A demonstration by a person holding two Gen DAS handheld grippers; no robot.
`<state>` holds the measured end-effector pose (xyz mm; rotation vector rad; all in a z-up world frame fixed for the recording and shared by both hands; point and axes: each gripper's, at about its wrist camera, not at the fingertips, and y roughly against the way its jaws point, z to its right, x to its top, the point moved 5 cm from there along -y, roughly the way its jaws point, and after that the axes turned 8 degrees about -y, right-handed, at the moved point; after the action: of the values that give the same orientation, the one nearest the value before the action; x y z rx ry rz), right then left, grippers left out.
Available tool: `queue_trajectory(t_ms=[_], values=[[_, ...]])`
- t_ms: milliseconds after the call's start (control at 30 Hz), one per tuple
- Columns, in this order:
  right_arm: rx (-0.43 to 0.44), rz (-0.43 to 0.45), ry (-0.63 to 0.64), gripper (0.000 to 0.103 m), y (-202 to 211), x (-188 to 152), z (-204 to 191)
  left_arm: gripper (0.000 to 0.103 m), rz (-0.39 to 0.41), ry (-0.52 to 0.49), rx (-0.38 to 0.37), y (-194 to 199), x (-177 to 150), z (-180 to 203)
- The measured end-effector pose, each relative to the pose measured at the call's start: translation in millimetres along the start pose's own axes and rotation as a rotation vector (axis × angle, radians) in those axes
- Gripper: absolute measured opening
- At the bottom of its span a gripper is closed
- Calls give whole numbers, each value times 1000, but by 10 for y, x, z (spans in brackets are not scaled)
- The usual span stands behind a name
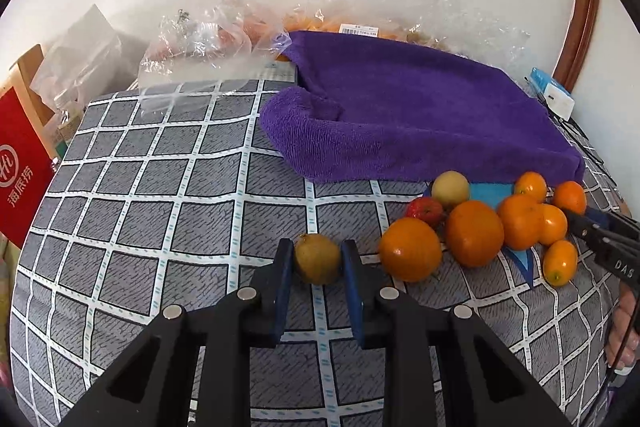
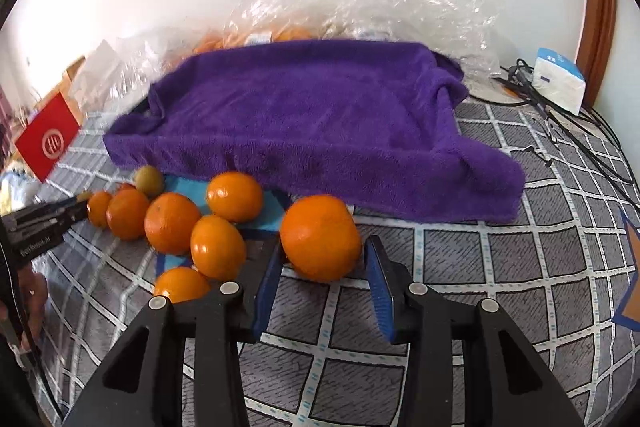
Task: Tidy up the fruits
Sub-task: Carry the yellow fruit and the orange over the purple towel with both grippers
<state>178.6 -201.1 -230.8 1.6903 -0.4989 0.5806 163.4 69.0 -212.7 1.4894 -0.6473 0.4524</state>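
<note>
Left wrist view: we see a dull brownish-green kiwi (image 1: pixel 318 259) on the checked cloth (image 1: pixel 160 187), pinched in our left tongs (image 1: pixel 316 261); our right tongs (image 2: pixel 322 263) clasp a glossy orange (image 2: pixel 320 237) before the purple towel (image 2: pixel 300 115).

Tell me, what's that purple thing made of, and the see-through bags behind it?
The purple cloth looks like soft, fuzzy fabric, probably microfibre or terry: its surface is matte and nappy, and it drapes in folds. The clear bags look like thin plastic film: see-through, crinkled, with shiny glints.
</note>
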Motion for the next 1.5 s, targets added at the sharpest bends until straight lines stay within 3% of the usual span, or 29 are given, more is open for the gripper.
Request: queue_trajectory(t_ms=[367, 567, 867, 1167, 1300, 1500], values=[[30, 16, -22, 38, 28, 15, 41, 23, 72, 118, -167, 80, -54, -122], [40, 56, -12, 38, 99, 28, 13, 23, 138, 84, -175, 201, -24, -29], [61, 76, -59, 38, 293, 205, 88, 23, 145, 103, -119, 318, 60, -113], [8, 142, -52, 38, 578, 986, 5, 23, 189, 130, -48, 649, 791, -315], [16, 152, -89, 38, 503, 1369, 12, 23, 224, 118, -12, 677, 1188, -364], [40, 162, -139, 38, 305, 1823, 54, 23, 244, 118, -34, 599, 1621, -330]])
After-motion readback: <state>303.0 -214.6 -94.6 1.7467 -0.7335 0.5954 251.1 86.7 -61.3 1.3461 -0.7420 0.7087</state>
